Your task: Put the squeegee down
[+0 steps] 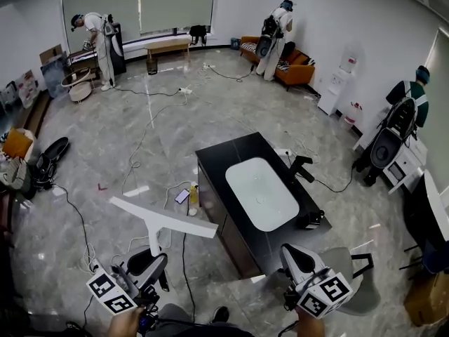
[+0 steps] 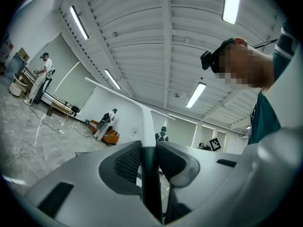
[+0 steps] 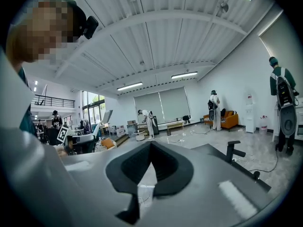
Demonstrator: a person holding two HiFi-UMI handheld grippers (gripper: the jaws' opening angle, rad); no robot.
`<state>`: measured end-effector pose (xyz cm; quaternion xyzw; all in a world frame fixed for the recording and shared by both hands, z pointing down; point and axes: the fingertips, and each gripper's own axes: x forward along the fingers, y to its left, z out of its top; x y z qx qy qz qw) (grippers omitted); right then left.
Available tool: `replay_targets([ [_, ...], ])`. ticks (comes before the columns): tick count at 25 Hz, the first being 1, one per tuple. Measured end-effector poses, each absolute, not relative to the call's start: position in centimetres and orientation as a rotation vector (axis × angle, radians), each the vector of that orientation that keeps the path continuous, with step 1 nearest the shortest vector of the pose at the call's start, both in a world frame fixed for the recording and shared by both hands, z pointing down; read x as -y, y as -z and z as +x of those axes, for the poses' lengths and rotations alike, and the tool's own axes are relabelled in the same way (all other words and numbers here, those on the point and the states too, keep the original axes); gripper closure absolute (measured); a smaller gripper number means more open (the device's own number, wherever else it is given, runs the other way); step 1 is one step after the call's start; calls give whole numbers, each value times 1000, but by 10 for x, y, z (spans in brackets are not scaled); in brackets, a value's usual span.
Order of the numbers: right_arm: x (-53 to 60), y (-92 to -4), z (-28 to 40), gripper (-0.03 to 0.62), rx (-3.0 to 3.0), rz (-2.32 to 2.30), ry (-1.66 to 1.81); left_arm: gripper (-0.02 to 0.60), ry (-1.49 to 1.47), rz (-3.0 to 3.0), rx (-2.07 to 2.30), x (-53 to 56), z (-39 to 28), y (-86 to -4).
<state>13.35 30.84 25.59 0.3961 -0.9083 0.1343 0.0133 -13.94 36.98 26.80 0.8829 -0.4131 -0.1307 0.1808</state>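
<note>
Left gripper: closed on the white handle of the squeegee; in the left gripper view the handle is seen pinched between the two dark pads, with the jaws held apart only by its width.
Right gripper: nothing is held; in the right gripper view its tips are seen brought together, with only floor showing through the hollow behind them.
Squeegee position: carried level above the floor, blade end forward, just left of the black counter with the white sink basin; it is not yet resting on anything.
Step in hand: the squeegee is judged to be on its way to a resting place, probably the counter top.
How it is best done: the blade should be lowered flat onto a bare part of the surface before the jaws are released, and the black faucet should be kept clear of.
Floor hazards: a bottle and loose cables lie beside the counter.
Writing: no brand or text can be read; only square black-and-white markers are seen on the gripper cubes.
</note>
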Motion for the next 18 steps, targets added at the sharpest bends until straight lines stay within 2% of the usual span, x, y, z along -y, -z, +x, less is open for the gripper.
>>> replay_targets([
  [7,-267,-266,128,588,2838,1332,-495,485,290,2403,1093,-333,-150,-304],
  [13,-264,-251,127,588,2789,1513,-457,485,232,2579,978,-284,-161,-262],
  [18,-258,-261,131,588,2711,1652,-477,485,227,2624,857,-246,-155,-261],
])
